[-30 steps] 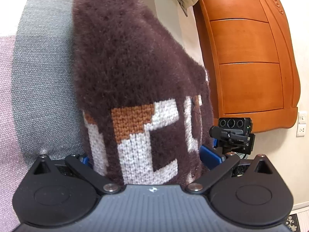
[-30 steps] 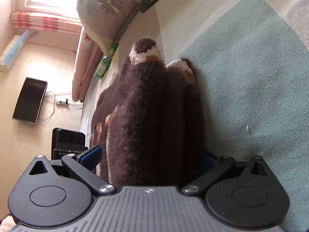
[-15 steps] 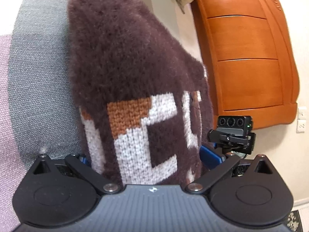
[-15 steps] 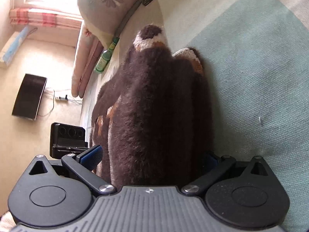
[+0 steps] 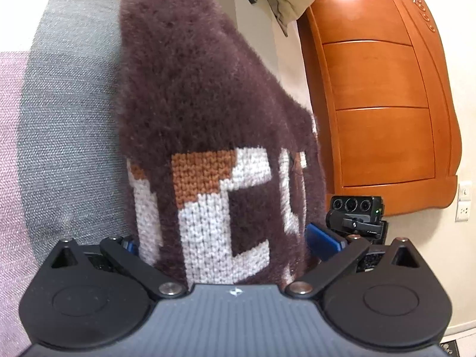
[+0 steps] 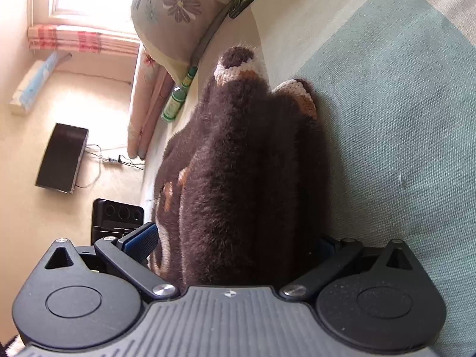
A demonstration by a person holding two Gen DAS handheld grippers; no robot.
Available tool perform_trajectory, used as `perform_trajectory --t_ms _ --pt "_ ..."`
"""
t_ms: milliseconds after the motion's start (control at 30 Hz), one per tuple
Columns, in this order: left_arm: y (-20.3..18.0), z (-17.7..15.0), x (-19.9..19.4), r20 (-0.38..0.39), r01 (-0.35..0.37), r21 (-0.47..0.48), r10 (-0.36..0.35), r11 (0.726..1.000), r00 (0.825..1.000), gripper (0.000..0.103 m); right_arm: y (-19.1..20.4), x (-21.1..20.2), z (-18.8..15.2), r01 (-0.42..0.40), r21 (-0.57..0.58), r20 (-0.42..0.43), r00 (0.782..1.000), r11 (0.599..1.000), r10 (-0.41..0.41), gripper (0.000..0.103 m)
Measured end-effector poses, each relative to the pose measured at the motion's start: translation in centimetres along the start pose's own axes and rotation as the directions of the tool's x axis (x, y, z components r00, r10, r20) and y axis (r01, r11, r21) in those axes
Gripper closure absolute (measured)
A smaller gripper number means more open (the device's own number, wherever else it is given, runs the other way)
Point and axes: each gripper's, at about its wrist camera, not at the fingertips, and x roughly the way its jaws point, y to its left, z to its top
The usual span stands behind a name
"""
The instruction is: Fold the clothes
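Note:
A fuzzy dark brown sweater [image 5: 193,89] with a white and orange knit pattern fills the middle of the left wrist view. My left gripper [image 5: 226,244] is shut on a thick bunch of it, a blue pad [image 5: 322,241] showing at its right side. In the right wrist view the same sweater [image 6: 247,163] hangs in folds, its cuffs pointing away. My right gripper [image 6: 235,241] is shut on it too, with one blue pad [image 6: 139,238] visible on the left. Each gripper's far fingertip is mostly buried in the pile.
A striped bed cover [image 5: 68,119] [image 6: 401,119] lies behind the sweater. An orange wooden dresser [image 5: 380,89] stands at the right. A flowered pillow [image 6: 172,9], a green bottle [image 6: 175,104] and a black box [image 6: 61,157] on the floor sit left of the bed. The other gripper's camera [image 5: 355,214] [image 6: 117,217] is close by.
Both grippers keep their hold. The sweater has swayed slightly and both views have shifted a little against the bed and dresser.

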Motion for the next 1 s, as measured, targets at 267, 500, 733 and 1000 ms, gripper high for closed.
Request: perform_trajectory --t_ms 267,500,733,1000 --pt "-2.0 -0.1 0.9 0.017 0.031 -0.015 -0.031 0.999 0.999 0.002 1.3 -0.5 0.6 0.02 -0.011 0.001 1.0 1.0 -0.02 0.0" --pt "-2.5 0.7 2.5 0.011 0.077 -0.006 -0.077 0.997 0.997 0.002 2.2 -3.2 1.4 0.059 -0.037 0.022 0.998 0.998 -0.058 0.0" --pt "-2.1 1.9 3.7 -0.026 0.105 -0.007 -0.105 0.994 0.994 0.002 1.4 -6.3 2.3 0.09 -0.003 0.043 0.995 0.996 -0.09 0.0" --pt "-2.4 2.1 3.9 -0.072 0.12 0.011 -0.119 0.993 0.99 0.002 0.3 -9.8 3.7 0.139 0.026 0.062 0.988 0.99 -0.14 0.0"
